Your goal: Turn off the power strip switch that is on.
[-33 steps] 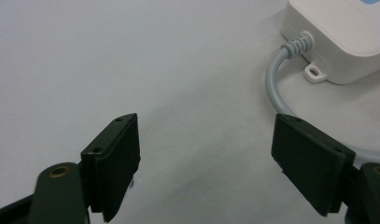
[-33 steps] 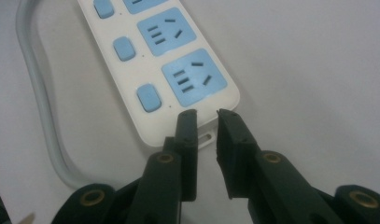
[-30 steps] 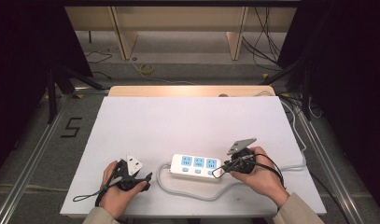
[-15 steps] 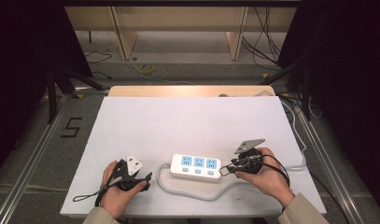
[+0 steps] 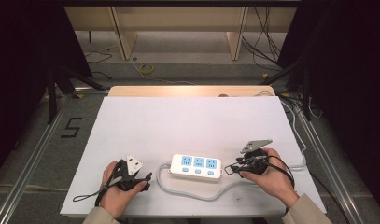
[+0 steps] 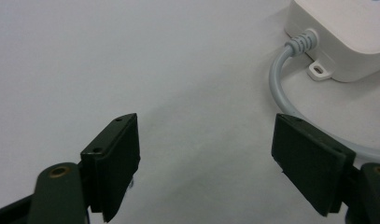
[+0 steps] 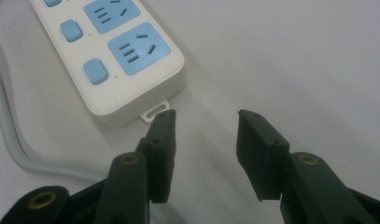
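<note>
The white power strip (image 5: 197,166) lies flat on the white worktop (image 5: 187,121), near the person's edge, and everything else here sits around it. To its right the right tool (image 5: 232,168) rests low in the person's hand, and its jaws have just been opening; in the right gripper view they stand wide with bare worktop between them, one fingertip just beside the small mounting tab at the strip's end but pressing on nothing. To the strip's left the left tool (image 5: 143,177) is held apart from it, jaws also spread wide and empty, pointing toward the end where the grey cord (image 5: 201,193) leaves the housing. That cord curls out from the strip's left end, loops along the near side of the strip and runs off past the right hand toward the worktop's right edge. All three blue sockets are empty and no plug lies near the strip. My reading is that the strip has been set where it belongs and let go, so the placing looks done; whatever else is meant for it, plugging in or tidying the cord, is not yet begun
</note>
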Available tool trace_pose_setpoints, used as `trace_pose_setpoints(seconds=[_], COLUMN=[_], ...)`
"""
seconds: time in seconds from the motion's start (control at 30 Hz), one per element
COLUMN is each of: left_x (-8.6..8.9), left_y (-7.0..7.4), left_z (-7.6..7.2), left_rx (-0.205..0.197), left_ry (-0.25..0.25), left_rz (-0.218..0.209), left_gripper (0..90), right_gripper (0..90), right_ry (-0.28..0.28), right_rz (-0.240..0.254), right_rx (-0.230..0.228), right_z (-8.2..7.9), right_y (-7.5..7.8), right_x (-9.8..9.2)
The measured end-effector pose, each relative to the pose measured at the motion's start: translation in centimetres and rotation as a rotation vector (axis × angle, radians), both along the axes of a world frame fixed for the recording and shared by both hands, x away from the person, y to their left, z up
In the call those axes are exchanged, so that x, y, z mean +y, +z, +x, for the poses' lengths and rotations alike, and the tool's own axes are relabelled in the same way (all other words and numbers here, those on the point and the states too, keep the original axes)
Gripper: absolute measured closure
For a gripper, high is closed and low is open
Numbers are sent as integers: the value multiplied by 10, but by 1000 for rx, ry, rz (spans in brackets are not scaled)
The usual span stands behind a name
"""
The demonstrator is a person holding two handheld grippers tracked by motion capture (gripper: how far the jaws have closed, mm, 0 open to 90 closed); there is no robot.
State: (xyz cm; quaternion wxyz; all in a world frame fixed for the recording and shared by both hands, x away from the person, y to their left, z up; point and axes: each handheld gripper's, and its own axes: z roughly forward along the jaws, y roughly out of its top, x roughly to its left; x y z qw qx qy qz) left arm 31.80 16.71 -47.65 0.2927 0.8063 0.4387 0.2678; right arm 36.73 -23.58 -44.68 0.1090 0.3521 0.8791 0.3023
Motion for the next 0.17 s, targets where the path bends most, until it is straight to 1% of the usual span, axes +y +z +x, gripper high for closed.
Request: trace_pose_setpoints(seconds=[0.03,0.17], left_x=[0,1], left_y=[0,-1], left_z=[0,1], left_rx=[0,-1], left_ry=[0,7], left_rz=[0,0], left_gripper=[234,231], right_gripper=[575,552], right_ry=[6,-7], right_rz=[-3,5], right_rx=[-2,-7], right_z=[0,0], right_y=[0,0], right_x=[-1,-3])
